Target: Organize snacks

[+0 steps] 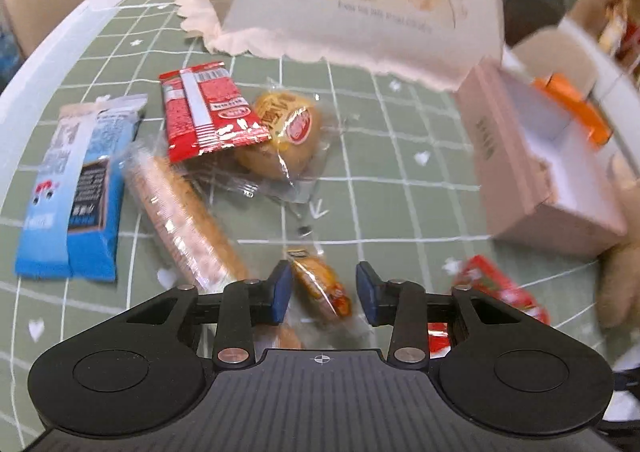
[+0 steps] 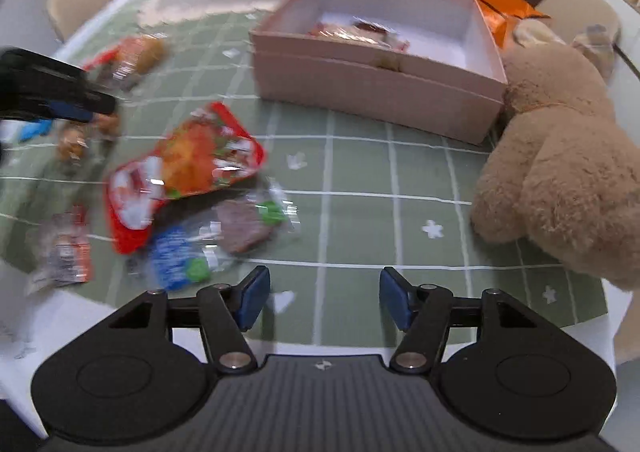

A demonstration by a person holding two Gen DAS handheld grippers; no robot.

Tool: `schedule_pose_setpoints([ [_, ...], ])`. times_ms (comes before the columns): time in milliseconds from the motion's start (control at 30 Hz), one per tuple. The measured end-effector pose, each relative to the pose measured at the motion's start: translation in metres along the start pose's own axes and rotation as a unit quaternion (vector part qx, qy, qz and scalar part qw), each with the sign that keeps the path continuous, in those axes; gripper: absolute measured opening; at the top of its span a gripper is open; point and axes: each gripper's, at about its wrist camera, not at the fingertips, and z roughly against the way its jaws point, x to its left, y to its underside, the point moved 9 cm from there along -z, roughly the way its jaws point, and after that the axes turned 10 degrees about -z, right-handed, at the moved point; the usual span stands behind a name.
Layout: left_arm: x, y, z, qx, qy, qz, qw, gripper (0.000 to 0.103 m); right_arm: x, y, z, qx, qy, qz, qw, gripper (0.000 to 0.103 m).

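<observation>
My left gripper (image 1: 323, 292) is open, its blue pads on either side of a small orange-wrapped snack (image 1: 320, 286) lying on the green tablecloth. Beyond it lie a long biscuit pack (image 1: 184, 220), a blue packet (image 1: 76, 188), a red packet (image 1: 208, 112) and a wrapped yellow cake (image 1: 284, 136). The pink box (image 2: 380, 80) stands open with a few snacks inside (image 2: 360, 32). My right gripper (image 2: 324, 298) is open and empty, low over the cloth. To its left lie a red-orange packet (image 2: 180, 168) and a clear blue-green pack (image 2: 216, 240). The left gripper shows at the left edge of the right wrist view (image 2: 52, 92).
A brown teddy bear (image 2: 560, 156) sits right of the box. An orange bag (image 2: 492, 0) lies behind the box. The box's lid with cartoon print (image 1: 360, 0) stands at the back. A small red wrapper (image 2: 68, 252) lies near the table's front edge. Chairs stand around the table.
</observation>
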Motion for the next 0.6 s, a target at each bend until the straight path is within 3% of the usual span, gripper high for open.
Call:
schedule_pose_setpoints([
  [100, -0.007, -0.001, -0.003, -0.005, 0.001, -0.036, 0.9993, 0.032, 0.025, 0.004, 0.015, 0.004, -0.056, 0.021, 0.998, 0.062],
  [167, -0.014, 0.007, -0.001, 0.000, 0.030, -0.057, 0.9979, 0.025, 0.047, 0.005, 0.024, 0.009, -0.102, 0.043, 0.994, 0.062],
  [300, -0.021, 0.034, 0.013, 0.003, 0.068, -0.085, 0.9941, 0.024, 0.109, 0.010, 0.029, 0.029, -0.185, 0.095, 0.978, 0.067],
  [400, -0.011, 0.055, 0.027, 0.004, 0.094, -0.065, 0.9935, 0.024, 0.153, 0.019, 0.017, 0.052, -0.207, 0.143, 0.966, 0.067],
  [500, 0.012, 0.071, 0.040, 0.001, 0.081, -0.040, 0.9959, 0.024, 0.191, 0.030, 0.000, 0.065, -0.212, 0.188, 0.957, 0.067],
  [600, 0.029, 0.083, 0.053, -0.001, 0.072, -0.021, 0.9972, 0.024, 0.216, 0.037, -0.017, 0.059, -0.190, 0.218, 0.956, 0.068],
])
